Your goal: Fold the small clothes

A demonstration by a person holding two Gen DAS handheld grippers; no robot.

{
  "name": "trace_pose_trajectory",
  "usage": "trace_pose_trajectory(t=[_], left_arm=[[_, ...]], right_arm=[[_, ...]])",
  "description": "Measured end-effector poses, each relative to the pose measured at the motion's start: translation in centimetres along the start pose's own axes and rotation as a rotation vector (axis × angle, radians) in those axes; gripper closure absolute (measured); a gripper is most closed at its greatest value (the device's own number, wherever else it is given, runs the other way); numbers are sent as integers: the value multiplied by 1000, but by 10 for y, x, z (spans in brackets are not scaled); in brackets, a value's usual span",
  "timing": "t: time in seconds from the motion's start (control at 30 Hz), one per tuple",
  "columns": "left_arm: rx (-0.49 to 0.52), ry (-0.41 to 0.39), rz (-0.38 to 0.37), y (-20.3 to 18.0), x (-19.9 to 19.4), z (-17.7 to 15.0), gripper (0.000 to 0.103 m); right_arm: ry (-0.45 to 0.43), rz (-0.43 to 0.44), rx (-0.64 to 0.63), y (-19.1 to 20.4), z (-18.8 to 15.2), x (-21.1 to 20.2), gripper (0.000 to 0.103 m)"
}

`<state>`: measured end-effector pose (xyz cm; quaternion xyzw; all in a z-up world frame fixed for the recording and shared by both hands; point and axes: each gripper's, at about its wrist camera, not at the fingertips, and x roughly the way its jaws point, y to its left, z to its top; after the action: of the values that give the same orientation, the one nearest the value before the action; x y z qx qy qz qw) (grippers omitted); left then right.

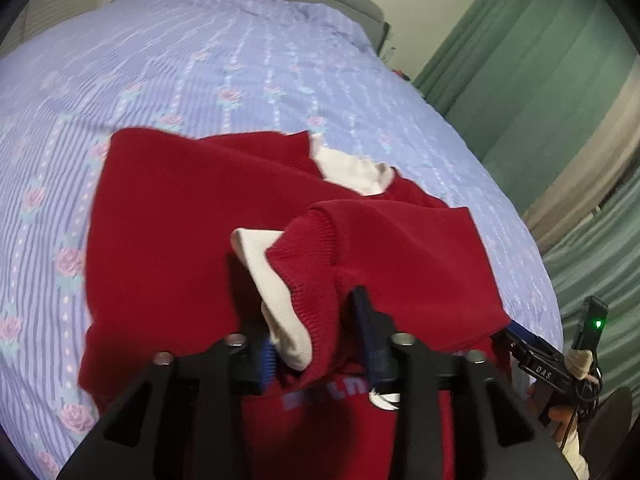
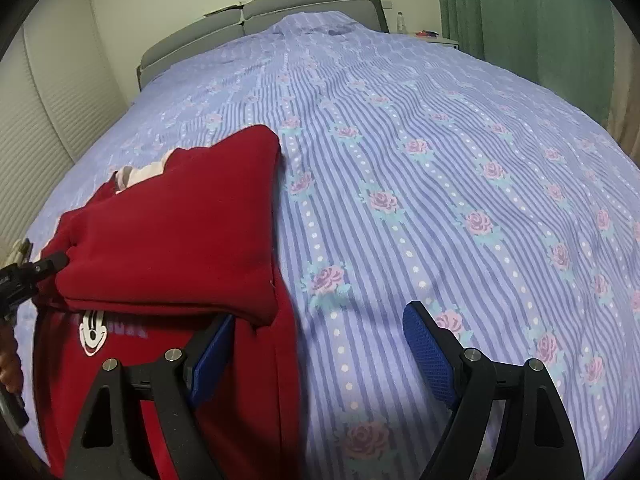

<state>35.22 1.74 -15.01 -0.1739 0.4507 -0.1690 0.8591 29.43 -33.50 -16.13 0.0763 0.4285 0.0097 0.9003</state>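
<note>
So: your left gripper [image 1: 320,340] had the sleeve cuff [image 1: 308,280] between its fingers, red rib with the white lining showing. Jaws stood partly apart; I couldn't tell whether the pads still pressed the cloth, it looked more like loose contact than a clamp. The sleeve ran away from that gripper toward the far right, lying across the body of the red sweater [image 1: 168,220].

Your right gripper [image 2: 324,352] stood wide apart with nothing in it. Its left pad [image 2: 212,352] sat right at the sweater's right-hand edge, just under the folded-over flap; its right pad [image 2: 428,356] hung over bare bedspread [image 2: 440,160].

The sweater lay flat on the bedspread, directly ahead of the left gripper and to the left of the right one. Long axis ran straight away from both grippers, hem near, white collar [image 1: 356,168] far. The cartoon-mouse print [image 2: 92,332] showed near the hem.

My read: sleeves were in, and the left gripper was nearer the cuff. The next fold looked like hem-to-collar, along that axis, so both grippers would need the near hem edge.
</note>
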Motion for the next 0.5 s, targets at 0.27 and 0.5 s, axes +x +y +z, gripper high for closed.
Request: trace_pose_trajectory(t=[0.27, 0.5], left_arm=[[-24, 26, 62, 2, -21, -8, 36], [89, -55, 159, -17, -83, -31, 32]], right_arm=[[19, -83, -39, 14, -3, -4, 21], [-68, -162, -114, 28, -18, -67, 21]])
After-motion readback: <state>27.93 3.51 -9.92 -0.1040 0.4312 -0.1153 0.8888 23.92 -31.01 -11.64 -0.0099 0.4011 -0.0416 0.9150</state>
